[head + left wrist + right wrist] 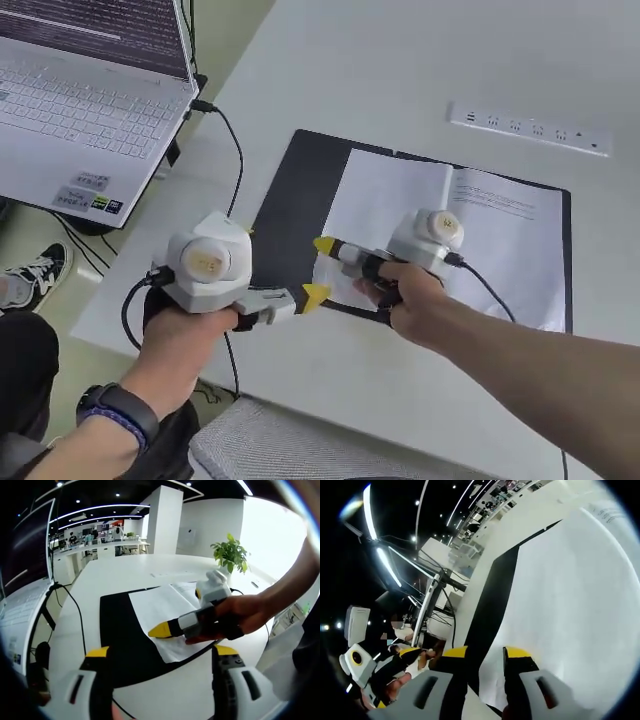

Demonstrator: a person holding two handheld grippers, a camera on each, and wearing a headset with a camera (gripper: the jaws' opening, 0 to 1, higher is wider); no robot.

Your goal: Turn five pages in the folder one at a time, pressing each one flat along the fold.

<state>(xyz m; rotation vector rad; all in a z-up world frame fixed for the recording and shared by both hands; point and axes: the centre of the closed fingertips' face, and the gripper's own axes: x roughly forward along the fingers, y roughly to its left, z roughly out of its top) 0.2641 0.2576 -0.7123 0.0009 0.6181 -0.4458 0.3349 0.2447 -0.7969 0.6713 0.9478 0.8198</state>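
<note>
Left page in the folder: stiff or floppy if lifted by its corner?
Likely floppy: the left page looks like a single thin sheet lying flat on the black cover. Probably light; the corner by the right gripper should lift easily and sag.

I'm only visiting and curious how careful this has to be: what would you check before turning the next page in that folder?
1. Folder lies open and flat on the table: ok.
2. Right gripper sits at the lower left corner of the page: ok.
3. Corner actually caught between its jaws: cannot tell; the right gripper view shows a gap between them.
4. Left gripper jaws wide open, holding nothing: ok.
5. Black cable lies beside the folder, not across it: ok.
</note>
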